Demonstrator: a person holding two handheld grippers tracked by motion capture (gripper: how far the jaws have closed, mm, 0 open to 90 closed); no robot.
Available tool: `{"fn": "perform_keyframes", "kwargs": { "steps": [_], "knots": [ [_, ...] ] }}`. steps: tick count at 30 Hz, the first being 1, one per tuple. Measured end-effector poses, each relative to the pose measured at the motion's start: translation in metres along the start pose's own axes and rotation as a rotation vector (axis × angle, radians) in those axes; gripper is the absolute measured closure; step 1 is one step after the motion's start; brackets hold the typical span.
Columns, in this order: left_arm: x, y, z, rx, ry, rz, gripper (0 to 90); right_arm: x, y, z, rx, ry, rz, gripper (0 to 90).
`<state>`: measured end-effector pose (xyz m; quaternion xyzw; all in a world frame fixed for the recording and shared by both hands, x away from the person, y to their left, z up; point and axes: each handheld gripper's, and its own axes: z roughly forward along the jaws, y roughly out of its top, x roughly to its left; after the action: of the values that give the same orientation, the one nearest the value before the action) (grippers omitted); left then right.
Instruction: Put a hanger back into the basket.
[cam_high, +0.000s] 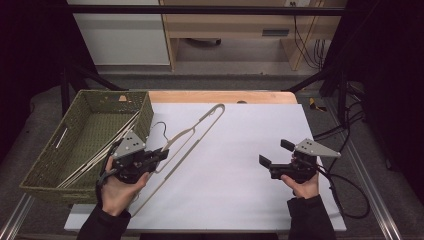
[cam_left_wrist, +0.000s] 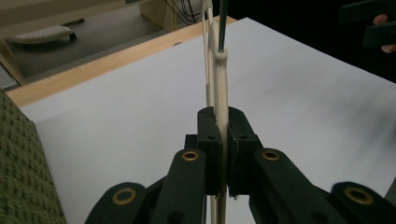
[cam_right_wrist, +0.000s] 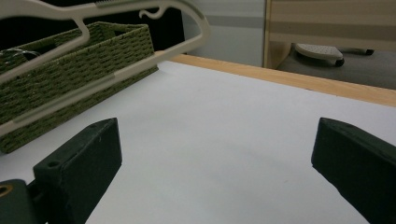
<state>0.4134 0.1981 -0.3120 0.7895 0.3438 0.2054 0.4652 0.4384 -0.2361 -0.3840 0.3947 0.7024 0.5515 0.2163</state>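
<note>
hanger clamped in left tongs

a cream hanger (cam_high: 192, 134) is gripped by the left tongs (cam_high: 161, 156) – raised off the white worktop (cam_high: 240, 165), just beside the green basket (cam_high: 55, 155) at nine o'clock. the right tongs (cam_high: 274, 154) are held apart – nothing between them, at four o'clock.

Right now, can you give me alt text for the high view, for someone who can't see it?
The left gripper is clamped on a cream clothes hanger that slants over a white table, beside a green woven basket holding more hangers. The right gripper hangs open over the sheet with nothing between its jaws.
</note>
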Motion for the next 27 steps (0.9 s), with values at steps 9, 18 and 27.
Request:
{"fn": "perform_keyframes", "kwargs": {
  "steps": [9,18,27],
  "knots": [
    [0.015,0.037,-0.029,-0.036,-0.013,0.052,86.2,-0.001,0.000,-0.001,-0.003,-0.004,-0.003,2.2],
    [0.034,0.067,-0.055,-0.024,0.023,0.125,86.2,-0.002,0.000,-0.002,0.001,-0.008,0.000,1.9],
    [0.061,0.077,-0.075,-0.023,0.070,0.159,86.2,-0.002,0.000,-0.002,0.004,-0.005,0.002,1.8]
  ]
}}
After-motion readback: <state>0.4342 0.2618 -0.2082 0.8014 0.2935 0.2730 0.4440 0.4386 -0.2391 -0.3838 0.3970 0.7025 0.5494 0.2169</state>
